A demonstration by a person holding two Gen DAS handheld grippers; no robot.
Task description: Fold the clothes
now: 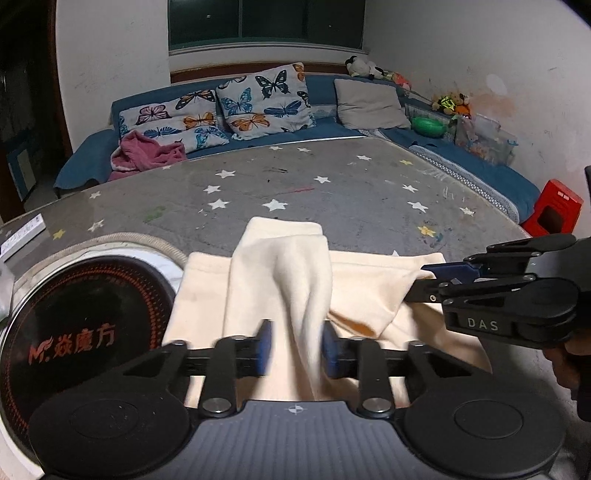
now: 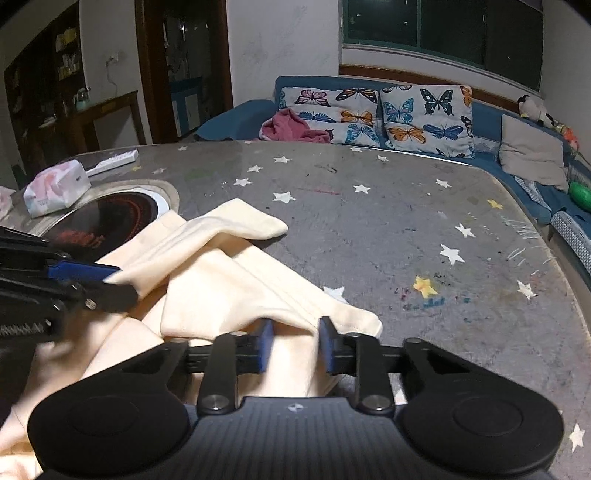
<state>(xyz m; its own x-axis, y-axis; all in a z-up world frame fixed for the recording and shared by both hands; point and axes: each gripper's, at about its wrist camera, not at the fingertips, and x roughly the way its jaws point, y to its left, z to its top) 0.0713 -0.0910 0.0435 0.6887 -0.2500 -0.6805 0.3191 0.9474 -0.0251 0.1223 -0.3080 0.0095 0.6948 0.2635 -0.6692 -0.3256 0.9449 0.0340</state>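
You are pinching one cream garment (image 1: 280,280) on the table (image 1: 332,184) with both grippers, left (image 1: 297,347) and right (image 2: 295,343); the left jaws' contact is blurred, seemingly gripping.

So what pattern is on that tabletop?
Grey tabletop with scattered white and yellow stars; clearest in the right wrist view.

Dim indoor light from overhead; the far window (image 1: 266,22) is black. Soft glare lies on the grey tabletop (image 1: 369,192) near its far edge. Fisheye bending curves the edges, corners go dark, and the near blue pads (image 1: 264,347) are motion-blurred.
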